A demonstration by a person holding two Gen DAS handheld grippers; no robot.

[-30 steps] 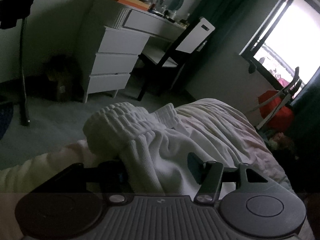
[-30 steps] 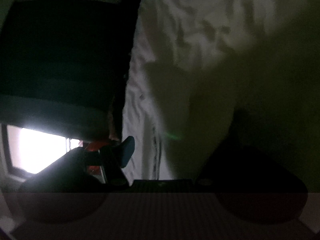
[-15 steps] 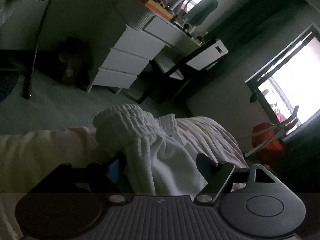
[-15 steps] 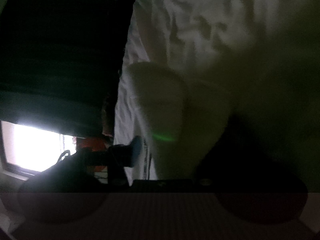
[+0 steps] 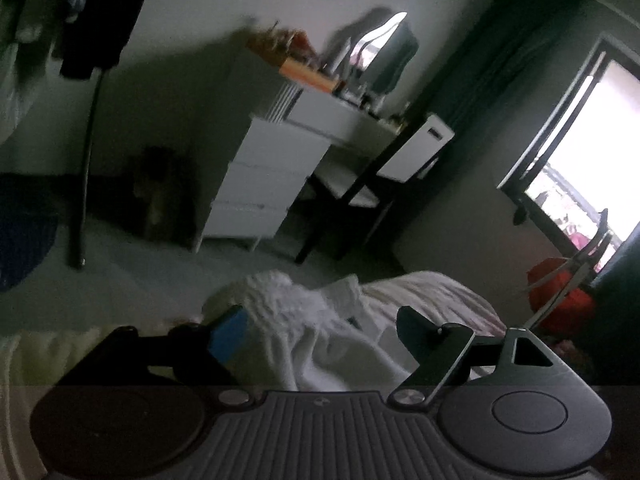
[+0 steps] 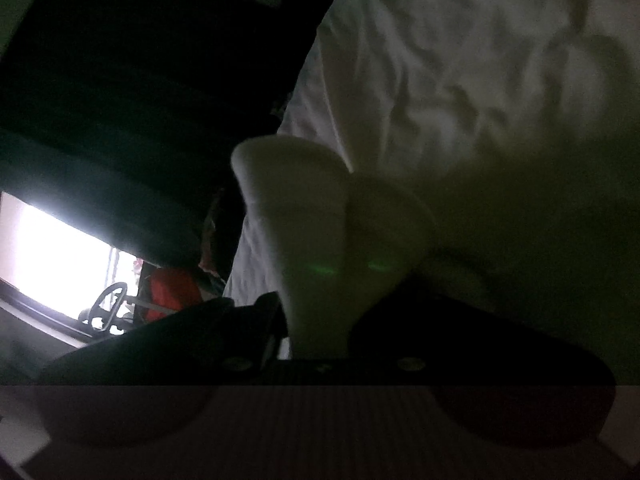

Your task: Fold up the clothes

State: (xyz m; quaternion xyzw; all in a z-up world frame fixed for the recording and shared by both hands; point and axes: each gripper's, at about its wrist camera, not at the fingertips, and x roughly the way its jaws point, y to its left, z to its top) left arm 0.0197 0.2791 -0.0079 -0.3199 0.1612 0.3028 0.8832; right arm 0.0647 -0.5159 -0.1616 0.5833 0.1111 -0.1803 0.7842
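Left wrist view: left gripper [image 5: 320,334] opening over white garment [image 5: 304,320]; right gripper [image 6: 316,320] closing, pinching its fold.

**Cloth in the way, open floor past the bed**

In front of the left claw [image 5: 320,336] a heap of white clothes [image 5: 304,320] fills the gap between its opening jaws. Past the bed [image 5: 432,292] edge the floor [image 5: 132,264] is bare up to the white drawers [image 5: 260,184] and chair [image 5: 372,184]. The right claw [image 6: 316,320] has cloth [image 6: 312,220] packed between its closing jaws, with rumpled bedding beyond.
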